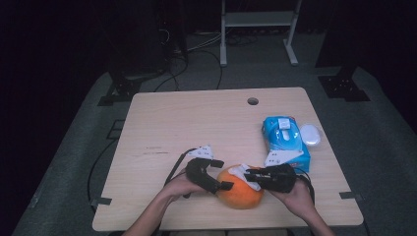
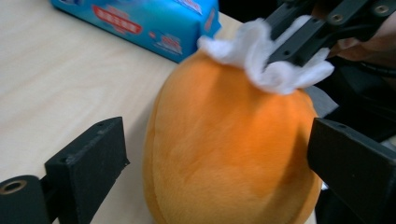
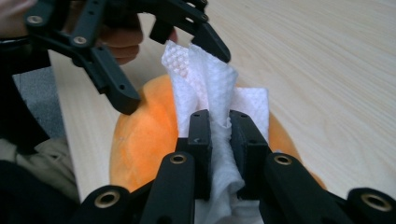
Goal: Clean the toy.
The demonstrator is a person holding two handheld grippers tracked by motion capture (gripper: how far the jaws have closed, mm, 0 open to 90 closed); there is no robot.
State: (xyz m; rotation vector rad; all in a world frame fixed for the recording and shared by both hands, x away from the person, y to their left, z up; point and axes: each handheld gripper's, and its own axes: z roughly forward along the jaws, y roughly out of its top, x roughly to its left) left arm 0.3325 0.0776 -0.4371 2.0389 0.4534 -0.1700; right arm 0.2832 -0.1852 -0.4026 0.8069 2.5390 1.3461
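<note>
Orange ball: one round orange plush ball [image 1: 239, 189], soft and fuzzy, on the pale wooden table [image 1: 196, 123] near its front edge; landmark for all below.
White tissue: one crumpled white paper tissue [image 3: 210, 88], lying on top of the ball, on its right upper side.
Right gripper: black two-jaw right gripper [image 1: 252, 175], just right of the ball, reaching over its top; jaws narrow, pinched on the tissue, paper bunched between the pads.
Left gripper: black two-jaw left gripper [image 1: 222, 174], at the ball's left side; jaws spread wide, one either side of the ball, pads clear of the plush as far as the left gripper view tells.
Hands: two, one behind each gripper, entering from the near edge.
Tissue pack: one blue soft plastic tissue pack [image 1: 285, 140], behind and right of the ball, near but apart; a white sheet sticks up from its top slot.
White object: one small white oval thing [image 1: 310, 133], just beyond the pack's right side; too small to identify.
Table hole: one round hole [image 1: 253, 101], far behind the ball.
</note>
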